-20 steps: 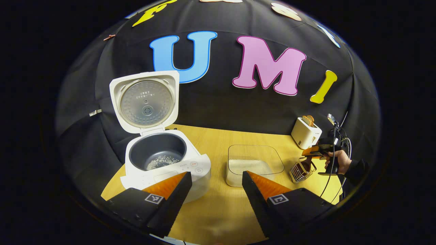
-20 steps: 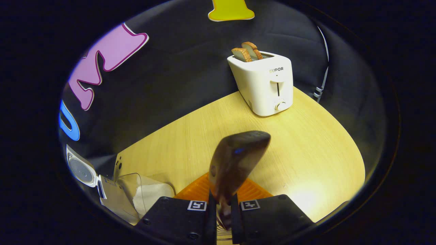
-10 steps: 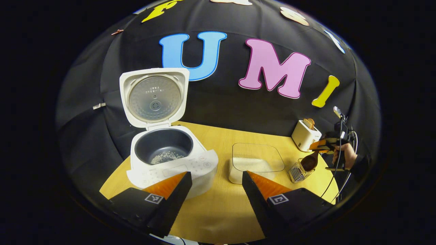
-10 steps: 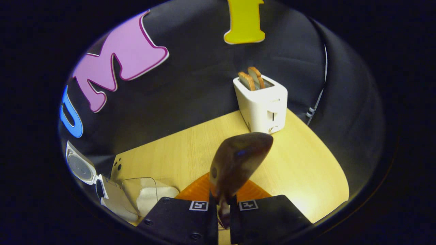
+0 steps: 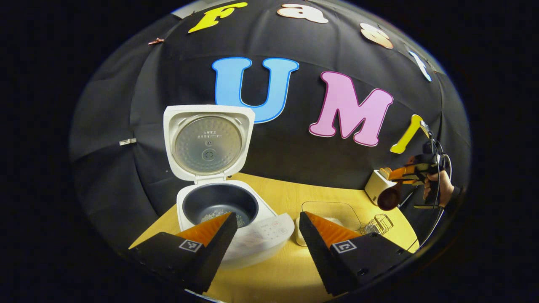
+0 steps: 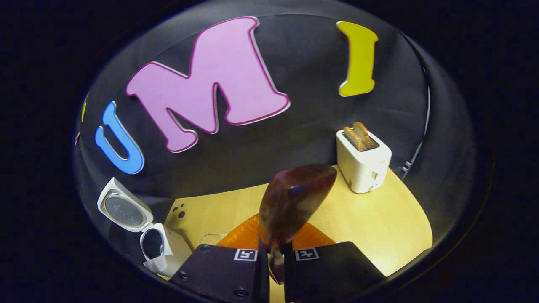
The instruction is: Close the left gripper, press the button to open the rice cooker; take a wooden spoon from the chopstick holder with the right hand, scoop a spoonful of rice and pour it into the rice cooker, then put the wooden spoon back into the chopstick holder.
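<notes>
though no brand on the white toaster [image 6: 364, 166] reads clearly, the right gripper [image 6: 276, 256] has both fingers pinching the stem of a dark brown wooden spoon [image 6: 292, 206], raised above the empty wire chopstick holder [image 5: 377, 224]. the left gripper [image 5: 265, 223] hangs spread wide, empty, before the open white rice cooker [image 5: 223, 206], whose dark pot holds a few grains, beside a clear square rice container [image 5: 332, 210].

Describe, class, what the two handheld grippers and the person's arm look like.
Each gripper, left and right, has two wedge-shaped fingers with ribbed pads and a small square black-and-white marker on each. Thin cables loop off the far gripper; the hand holding it wears a dark sleeve.
</notes>
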Motion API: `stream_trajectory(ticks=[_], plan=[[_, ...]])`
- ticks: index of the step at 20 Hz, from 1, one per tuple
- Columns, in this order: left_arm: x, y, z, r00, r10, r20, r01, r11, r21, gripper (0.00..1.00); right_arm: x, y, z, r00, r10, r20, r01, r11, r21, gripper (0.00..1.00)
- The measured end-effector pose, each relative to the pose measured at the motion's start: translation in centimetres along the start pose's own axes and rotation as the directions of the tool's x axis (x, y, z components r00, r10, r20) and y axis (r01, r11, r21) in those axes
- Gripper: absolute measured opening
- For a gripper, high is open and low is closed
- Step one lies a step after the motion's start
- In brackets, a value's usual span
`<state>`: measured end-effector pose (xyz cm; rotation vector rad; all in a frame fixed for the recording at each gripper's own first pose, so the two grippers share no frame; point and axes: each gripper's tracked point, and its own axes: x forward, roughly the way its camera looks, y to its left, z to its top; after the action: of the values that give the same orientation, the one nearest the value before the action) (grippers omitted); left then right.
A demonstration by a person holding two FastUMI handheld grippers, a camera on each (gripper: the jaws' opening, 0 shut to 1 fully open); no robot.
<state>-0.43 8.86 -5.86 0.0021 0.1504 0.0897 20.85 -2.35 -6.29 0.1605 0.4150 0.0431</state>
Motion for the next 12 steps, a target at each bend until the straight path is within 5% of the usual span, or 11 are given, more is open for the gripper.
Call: stream_trajectory(ticks=[7,12], plan=[[-0.4,-0.5,0.0,0.991,-0.132,0.008,0.132,0.991,0.018,0.96,4.3,6.1,-3.9,0.998,0.001,0.057,0.003,0.997,-0.077,0.17],[-1.0,1.6,-1.2,0.990,-0.134,-0.038,0.133,0.991,-0.015,0.96,8.9,7.2,-9.3,0.999,-0.044,0.026,0.047,0.995,-0.089,0.17]])
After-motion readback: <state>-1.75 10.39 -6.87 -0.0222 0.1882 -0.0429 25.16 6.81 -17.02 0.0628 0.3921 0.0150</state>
